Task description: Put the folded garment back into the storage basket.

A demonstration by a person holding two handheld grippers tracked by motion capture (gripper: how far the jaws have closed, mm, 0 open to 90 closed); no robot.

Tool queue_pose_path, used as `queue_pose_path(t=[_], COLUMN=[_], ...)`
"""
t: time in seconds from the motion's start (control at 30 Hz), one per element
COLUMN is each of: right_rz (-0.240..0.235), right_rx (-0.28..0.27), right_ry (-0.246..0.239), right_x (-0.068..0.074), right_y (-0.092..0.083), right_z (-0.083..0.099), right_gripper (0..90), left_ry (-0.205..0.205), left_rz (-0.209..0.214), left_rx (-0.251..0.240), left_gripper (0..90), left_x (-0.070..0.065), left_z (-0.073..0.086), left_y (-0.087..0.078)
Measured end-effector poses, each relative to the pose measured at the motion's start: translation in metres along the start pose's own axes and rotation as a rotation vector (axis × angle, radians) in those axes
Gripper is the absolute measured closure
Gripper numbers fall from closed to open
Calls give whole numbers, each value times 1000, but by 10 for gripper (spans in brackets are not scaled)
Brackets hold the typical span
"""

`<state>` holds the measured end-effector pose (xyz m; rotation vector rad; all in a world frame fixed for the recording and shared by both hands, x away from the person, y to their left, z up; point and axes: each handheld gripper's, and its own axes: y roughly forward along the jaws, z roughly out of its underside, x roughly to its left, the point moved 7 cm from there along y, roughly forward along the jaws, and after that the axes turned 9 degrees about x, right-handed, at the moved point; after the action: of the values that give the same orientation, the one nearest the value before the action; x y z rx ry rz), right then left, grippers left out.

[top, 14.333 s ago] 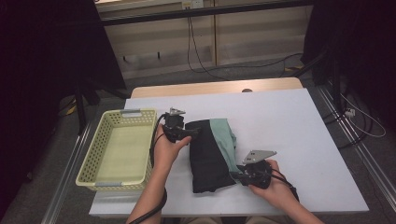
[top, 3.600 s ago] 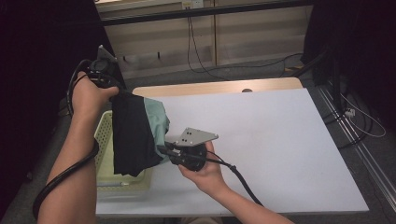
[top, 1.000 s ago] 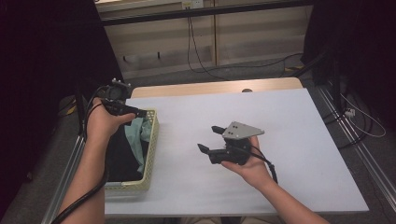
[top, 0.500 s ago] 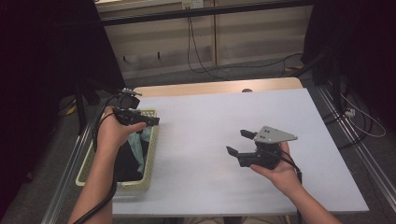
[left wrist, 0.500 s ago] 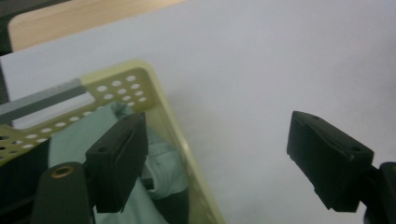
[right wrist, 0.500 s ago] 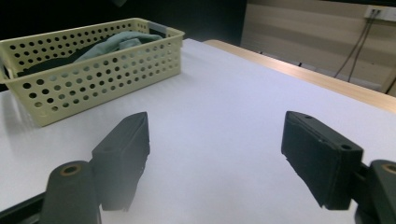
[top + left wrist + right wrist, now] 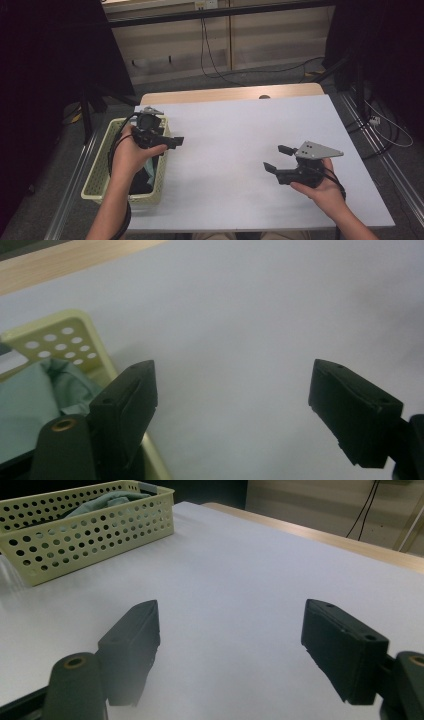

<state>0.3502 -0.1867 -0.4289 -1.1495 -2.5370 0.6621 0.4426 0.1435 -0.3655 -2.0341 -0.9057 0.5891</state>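
The left gripper hangs over the right rim of the pale yellow perforated plastic basket, jaws spread wide with nothing between them. Inside the basket lies the folded black and mint-green garment, tucked against its right wall. The right gripper hovers well apart over the white table, jaws likewise spread and empty.

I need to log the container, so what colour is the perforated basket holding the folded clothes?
Pale yellow basket; the right gripper view shows it best.
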Motion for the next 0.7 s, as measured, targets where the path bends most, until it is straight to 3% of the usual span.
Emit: queue_pose_path(t=[0.1,0.17,0.27,0.6,0.7], right_rz=[1,3,4,12,12], right_rx=[2,10,18,44,51], right_ry=[15,23,29,31,33], right_x=[-5,-8,-12,-18,-19], right_y=[-5,-9,-14,-27,-31], right_z=[6,9,13,27,30], right_gripper=[237,237,237,234,233], left_ry=[23,35,31,68,60], left_rz=[37,39,81,108,121], left_rx=[-14,-16,-24,-69,-83], left_gripper=[188,188,188,180,176], left_x=[-9,-13,-20,-31,-34], left_z=[4,8,14,32,40], left_y=[4,7,10,5,4])
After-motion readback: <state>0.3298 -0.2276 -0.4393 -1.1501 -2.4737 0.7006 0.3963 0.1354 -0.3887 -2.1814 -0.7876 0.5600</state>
